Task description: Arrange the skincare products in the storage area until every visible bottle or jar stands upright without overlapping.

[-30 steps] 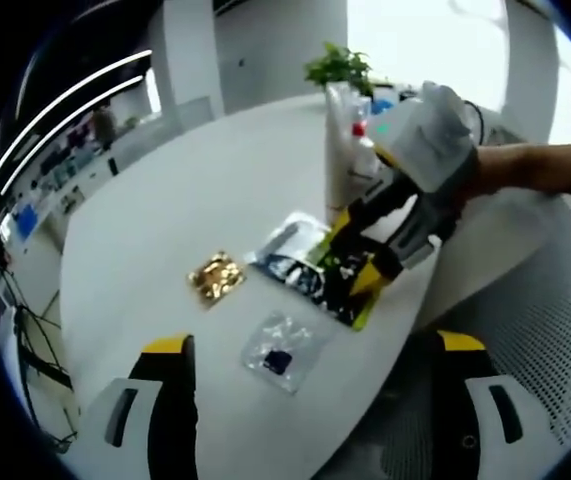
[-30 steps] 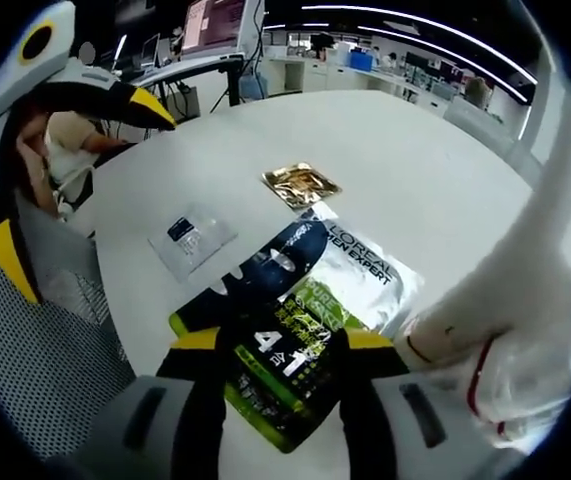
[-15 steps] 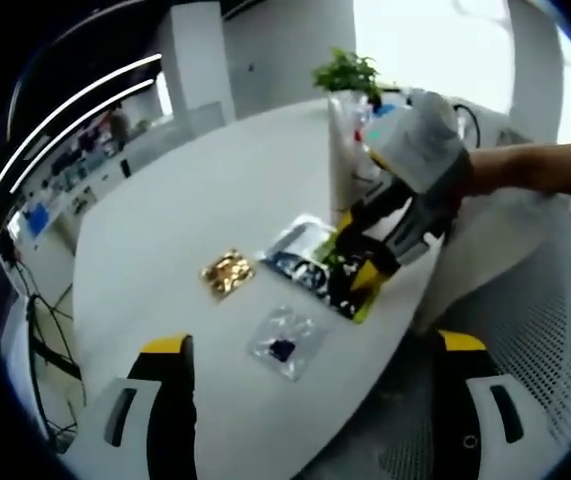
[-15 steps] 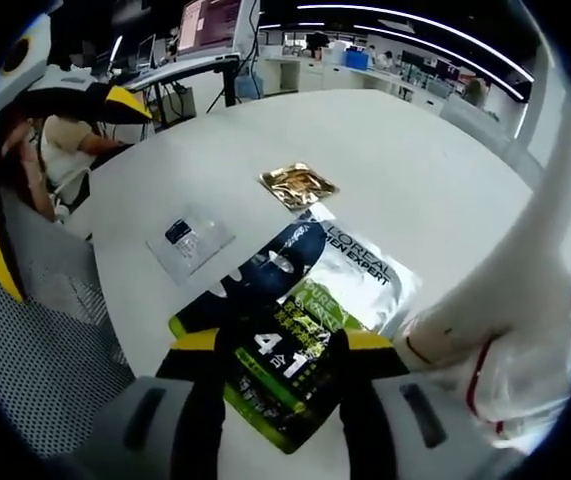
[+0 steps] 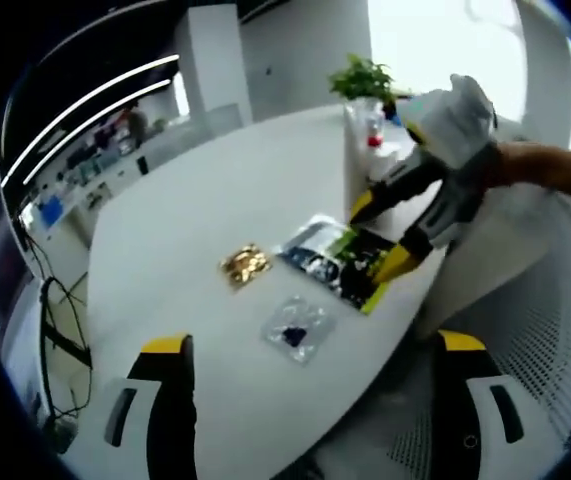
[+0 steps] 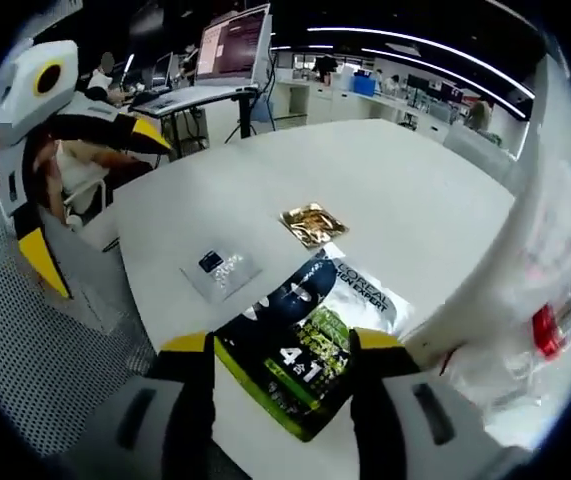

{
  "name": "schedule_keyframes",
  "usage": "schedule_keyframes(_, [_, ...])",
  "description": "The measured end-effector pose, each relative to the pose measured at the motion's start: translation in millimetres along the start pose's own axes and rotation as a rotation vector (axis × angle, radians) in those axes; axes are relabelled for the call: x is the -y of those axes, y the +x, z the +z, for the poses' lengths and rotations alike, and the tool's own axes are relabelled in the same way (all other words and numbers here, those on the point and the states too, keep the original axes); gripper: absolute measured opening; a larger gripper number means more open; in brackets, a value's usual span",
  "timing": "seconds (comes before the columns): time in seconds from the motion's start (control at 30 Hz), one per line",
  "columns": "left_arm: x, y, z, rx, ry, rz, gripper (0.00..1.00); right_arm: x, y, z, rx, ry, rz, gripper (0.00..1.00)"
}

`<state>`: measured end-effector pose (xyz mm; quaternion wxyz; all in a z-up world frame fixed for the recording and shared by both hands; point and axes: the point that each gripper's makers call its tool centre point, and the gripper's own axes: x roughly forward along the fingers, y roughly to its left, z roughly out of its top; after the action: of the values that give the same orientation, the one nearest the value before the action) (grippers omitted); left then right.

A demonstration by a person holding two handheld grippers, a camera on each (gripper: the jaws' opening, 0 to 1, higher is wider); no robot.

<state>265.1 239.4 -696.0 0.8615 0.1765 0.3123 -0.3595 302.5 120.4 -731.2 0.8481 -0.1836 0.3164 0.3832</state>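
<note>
The right tool (image 6: 283, 400) hangs over the near edge of the round white worktop (image 6: 405, 190) with its jaws apart on either side of a flat dark-and-green sachet (image 6: 300, 368), not clamped on it as far as the right gripper view shows. The left tool (image 5: 310, 400) is held well back from the worktop, jaws wide apart and holding nothing. The skincare things lie flat: the dark-and-green sachet overlaps a silver foil sachet (image 6: 365, 296), with a crinkled gold packet (image 6: 310, 223) just beyond and a small clear sample bag (image 6: 221, 272) off to one side. A tall crumpled white plastic bag (image 5: 365, 150) stands at the far side in the left gripper view, a red cap visible through it; whether bottles inside stand upright cannot be told. The risks appear to come from the materials. The sachets are thin, glossy and limp, so a pinch at the edge may slip or fold them, and lifting the top sachet may drag the foil one beneath it. The dark-and-green sachet sits close to the worktop's edge, so a sideways nudge could tip it off. The plastic bag is soft and top-heavy in shape, and a brush from the right tool could topple it.
</note>
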Motion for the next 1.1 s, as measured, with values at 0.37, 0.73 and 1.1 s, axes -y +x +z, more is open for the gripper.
schedule_keyframes(0.37, [-0.3, -4.2, -1.5, -0.004, 0.001, 0.017, 0.97, -14.6, -38.1, 28.4, 0.116, -0.004, 0.0, 0.74])
schedule_keyframes(0.73, [1.7, -11.4, 2.3, 0.014, -0.005, 0.033, 0.97, -4.2, -82.0, 45.2, 0.203, -0.045, -0.086, 0.9])
schedule_keyframes(1.1, [3.7, -14.7, 7.7, 0.026, -0.013, 0.034, 0.97, 36.4, -105.9, 15.2, 0.188, 0.062, -0.201, 0.99])
